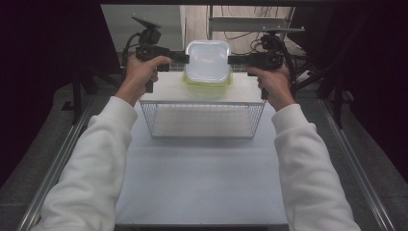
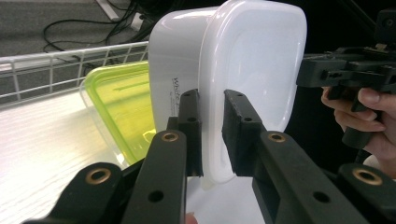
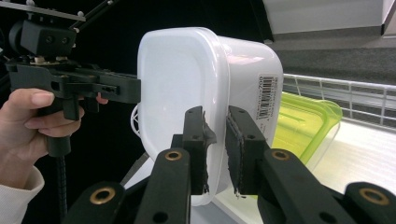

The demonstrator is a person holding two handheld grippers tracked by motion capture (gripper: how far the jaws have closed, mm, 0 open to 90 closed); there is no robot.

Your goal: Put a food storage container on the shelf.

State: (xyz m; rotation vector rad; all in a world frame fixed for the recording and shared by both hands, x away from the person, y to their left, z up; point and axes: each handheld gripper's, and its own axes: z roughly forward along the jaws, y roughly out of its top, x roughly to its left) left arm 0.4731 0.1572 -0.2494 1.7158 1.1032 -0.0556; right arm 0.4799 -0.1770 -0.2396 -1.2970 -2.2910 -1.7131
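Above the basket (image 1: pixel 202 118) — white tub (image 1: pixel 207 60) over green tub (image 1: pixel 207 82).

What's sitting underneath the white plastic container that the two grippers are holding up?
A yellow-green container lies below the white container, on the white top of the wire basket. The white one hides most of it from above.

White container (image 1: pixel 207 61), translucent lime-green lid (image 1: pixel 207 83), white wire basket (image 1: pixel 202 119).

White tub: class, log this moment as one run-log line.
left gripper: shut on white tub rim | right gripper: same, opposite side | tub: above green tub on wire rack
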